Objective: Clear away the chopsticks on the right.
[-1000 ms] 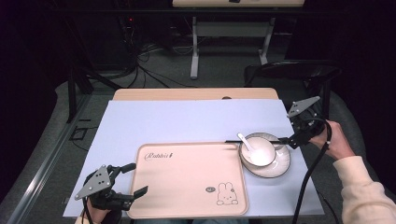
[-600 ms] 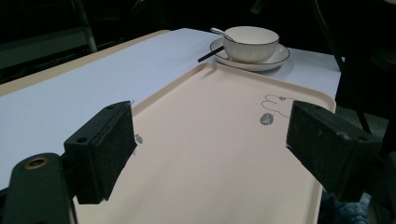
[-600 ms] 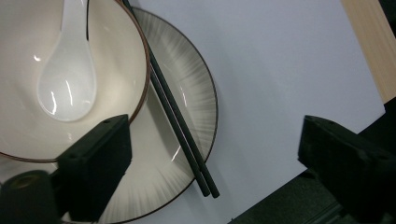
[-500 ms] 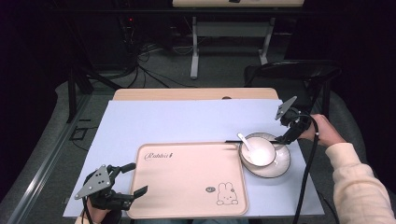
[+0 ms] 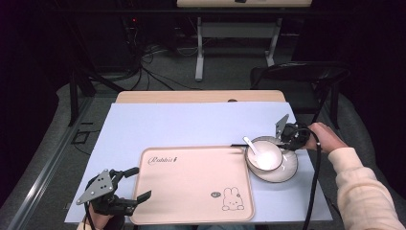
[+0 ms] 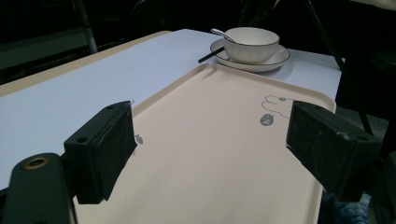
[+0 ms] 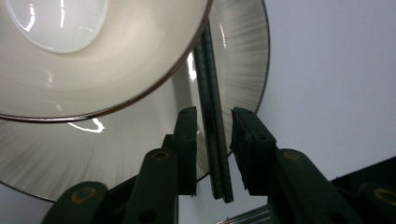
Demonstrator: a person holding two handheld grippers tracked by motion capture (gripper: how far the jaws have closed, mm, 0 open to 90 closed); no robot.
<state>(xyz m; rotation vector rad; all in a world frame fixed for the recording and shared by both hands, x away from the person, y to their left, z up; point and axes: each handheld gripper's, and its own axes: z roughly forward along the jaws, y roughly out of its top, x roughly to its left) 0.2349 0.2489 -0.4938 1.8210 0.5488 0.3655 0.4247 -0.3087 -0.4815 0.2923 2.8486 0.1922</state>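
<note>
A pink rabbit tray lies on the pale blue table cover.

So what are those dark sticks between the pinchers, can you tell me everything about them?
The pair of dark chopsticks is thin, straight and ridged. It lies side by side across the rim of the white saucer, passing under the edge of the white bowl. Its near ends stick out past the saucer over the pale blue tablecloth. The right gripper has just been closing around it, a small gap showing on each side.
</note>
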